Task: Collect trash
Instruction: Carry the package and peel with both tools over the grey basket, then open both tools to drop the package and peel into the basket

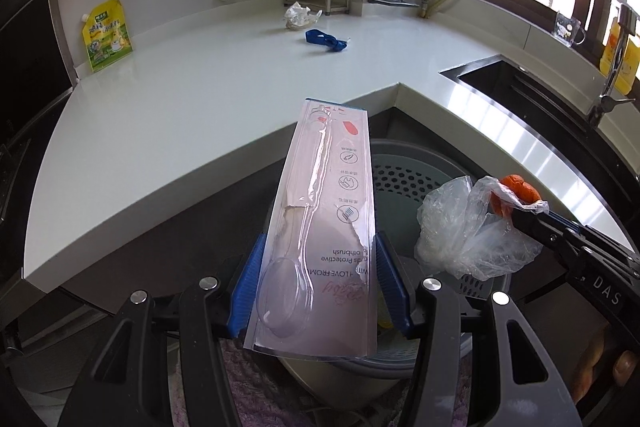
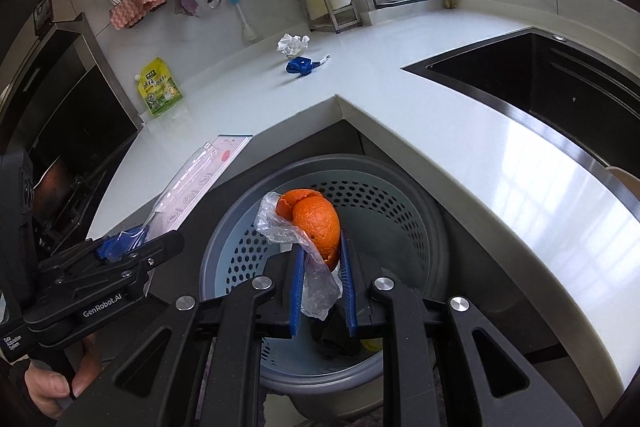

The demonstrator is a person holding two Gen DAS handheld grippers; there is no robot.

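1. The white L-shaped counter (image 1: 180, 99) wraps a corner; the perforated bin (image 2: 384, 211) stands on the floor in its notch.
2. Your left gripper (image 1: 320, 283) is clamped on the toothbrush pack (image 1: 320, 227), held over the bin.
3. Your right gripper (image 2: 320, 287) pinches the peel (image 2: 314, 217) and plastic bag (image 2: 320, 287) above the bin opening.
4. Judged progress: both loads await release.
5. Left on the counter: tissue (image 1: 298, 15), blue scrap (image 1: 326, 41), and possibly the yellow pouch (image 1: 107, 34).

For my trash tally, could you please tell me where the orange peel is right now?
The orange peel is pinched with a clear plastic bag in the right tongs, held above the perforated trash bin at the counter's inner corner.
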